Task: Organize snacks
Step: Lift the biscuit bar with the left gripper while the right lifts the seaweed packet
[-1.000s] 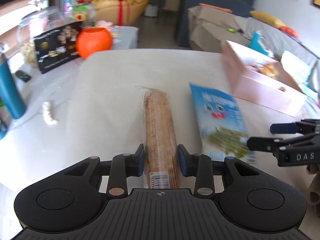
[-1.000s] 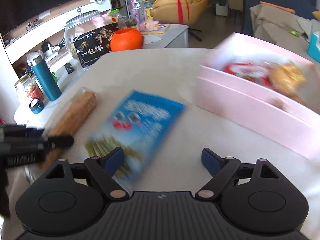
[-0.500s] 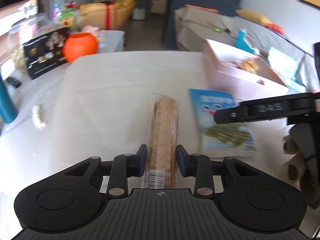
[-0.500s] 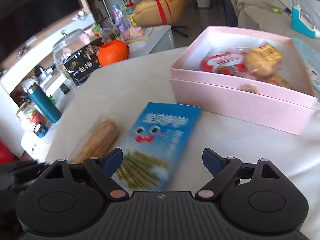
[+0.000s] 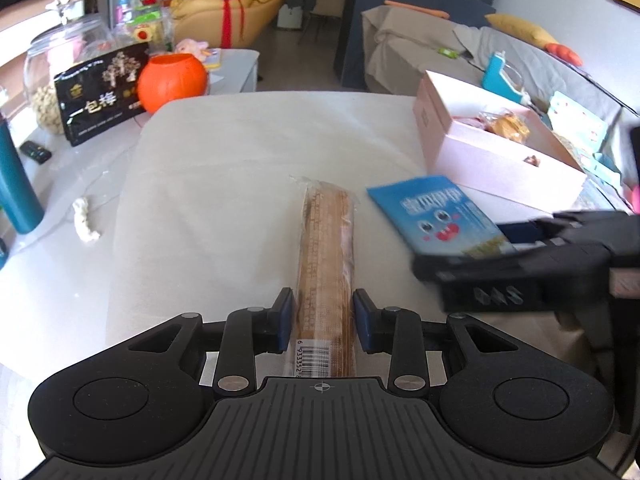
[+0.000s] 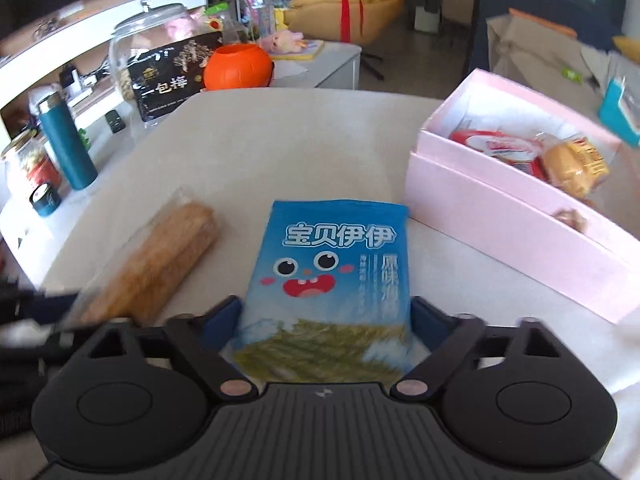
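A long brown cracker pack [image 5: 326,252] in clear wrap lies on the white table. My left gripper [image 5: 322,320] is shut on its near end. It also shows in the right wrist view [image 6: 156,264]. A blue snack bag [image 6: 332,280] with a cartoon face lies to its right. My right gripper [image 6: 326,322] straddles the bag's near end, its pads at both edges, open. The bag also shows in the left wrist view [image 5: 436,216], with the right gripper [image 5: 516,252] over it. An open pink box [image 6: 516,208] holding several snacks stands at the right.
An orange pumpkin bowl [image 5: 172,80], a black snack bag [image 5: 100,92] and a glass jar [image 5: 52,68] stand at the far left. A teal bottle [image 6: 66,140] and small jars stand on the left side table. A sofa [image 5: 500,48] lies behind the box.
My right gripper has swung left and lowered so its open fingers straddle the blue bag. My left gripper stays shut on the cracker pack.
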{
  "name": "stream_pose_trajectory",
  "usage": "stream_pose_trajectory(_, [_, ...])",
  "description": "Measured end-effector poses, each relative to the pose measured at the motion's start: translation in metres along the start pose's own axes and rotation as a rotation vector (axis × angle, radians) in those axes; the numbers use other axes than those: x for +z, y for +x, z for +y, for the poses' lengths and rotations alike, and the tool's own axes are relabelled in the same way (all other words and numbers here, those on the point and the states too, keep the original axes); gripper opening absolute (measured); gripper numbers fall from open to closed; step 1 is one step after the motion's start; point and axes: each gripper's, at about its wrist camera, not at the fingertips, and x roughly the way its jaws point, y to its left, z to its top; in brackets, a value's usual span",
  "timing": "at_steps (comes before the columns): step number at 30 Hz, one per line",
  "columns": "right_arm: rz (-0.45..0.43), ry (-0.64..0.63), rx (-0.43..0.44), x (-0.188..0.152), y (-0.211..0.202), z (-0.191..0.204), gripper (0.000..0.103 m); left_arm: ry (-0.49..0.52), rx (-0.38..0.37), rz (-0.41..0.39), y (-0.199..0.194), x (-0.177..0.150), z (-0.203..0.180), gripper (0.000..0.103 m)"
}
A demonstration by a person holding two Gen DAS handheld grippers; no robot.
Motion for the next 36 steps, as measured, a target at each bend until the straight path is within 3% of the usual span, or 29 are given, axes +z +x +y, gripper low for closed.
stream_pose_trajectory(13, [0.022,0.031,-0.024,-0.077,-0.07,-0.072,0.089,0.128,-0.209,0.048,0.008,-0.009,-0.066,0.036])
stream_pose_trajectory(16, [0.013,0.063,-0.042,-0.081,-0.069,-0.079,0.1,0.146,-0.198,0.051,0.011,-0.009,-0.077,0.036])
stream_pose_trajectory(18, [-0.009,0.114,-0.06,-0.082,-0.065,-0.085,0.103,0.137,-0.192,0.055,0.013,-0.008,-0.076,0.037])
stream_pose_trajectory(23, [-0.028,0.145,-0.12,-0.078,-0.055,-0.082,0.103,0.121,-0.135,0.037,0.011,-0.007,-0.069,0.037])
stream_pose_trajectory(30, [0.028,0.173,-0.109,-0.055,-0.042,-0.088,0.103,0.113,-0.127,0.044,0.013,-0.01,-0.064,0.038])
stream_pose_trajectory(36, [0.016,0.163,-0.148,-0.039,-0.023,-0.085,0.103,0.105,-0.135,0.04,0.013,-0.011,-0.062,0.038])
